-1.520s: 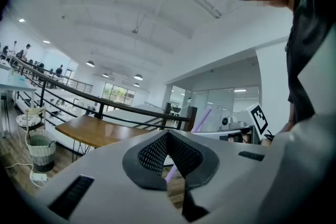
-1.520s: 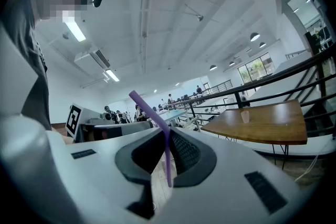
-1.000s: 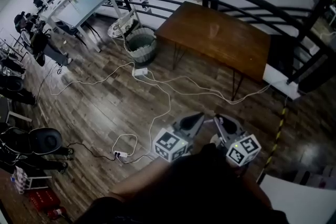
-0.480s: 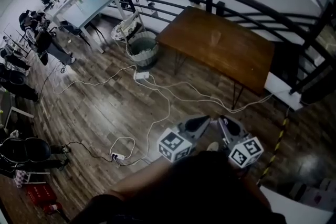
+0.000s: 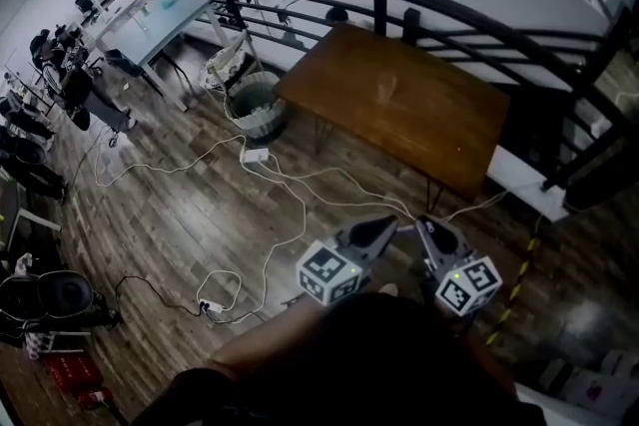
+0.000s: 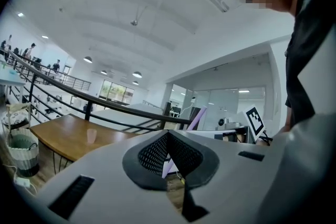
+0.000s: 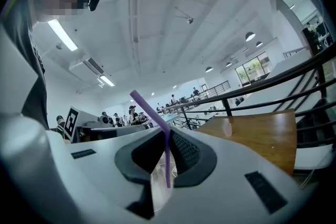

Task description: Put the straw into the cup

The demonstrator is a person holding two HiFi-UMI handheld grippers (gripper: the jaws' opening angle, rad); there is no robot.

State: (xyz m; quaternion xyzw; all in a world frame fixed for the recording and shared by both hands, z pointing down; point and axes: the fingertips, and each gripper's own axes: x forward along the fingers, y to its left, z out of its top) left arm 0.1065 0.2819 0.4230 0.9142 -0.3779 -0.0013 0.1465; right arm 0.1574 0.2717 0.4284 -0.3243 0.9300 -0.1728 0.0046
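- A woven basket point(image 5: 252, 110) stood on the floor just beside the table's left end, with cables point(image 5: 270, 180) trailing past it.
- The cup point(image 6: 91, 136), pale and see-through, stood upright on the wooden table point(image 5: 439, 130), well apart from both grippers. In the head view it was only a faint smudge.
- The left gripper point(image 6: 168, 134) was clenched, its jaw tips together with nothing between them. A strip of purple showed through the gap behind them.
- The straw point(image 7: 148, 110) was purple and bent. Its upper part slanted up to the left and its lower end hung straight down. The head view left it too thin to make out.
- The right gripper point(image 7: 167, 132), just beside the left one, pinched the straw at the bend.
- A dark sleeve hid both hands.
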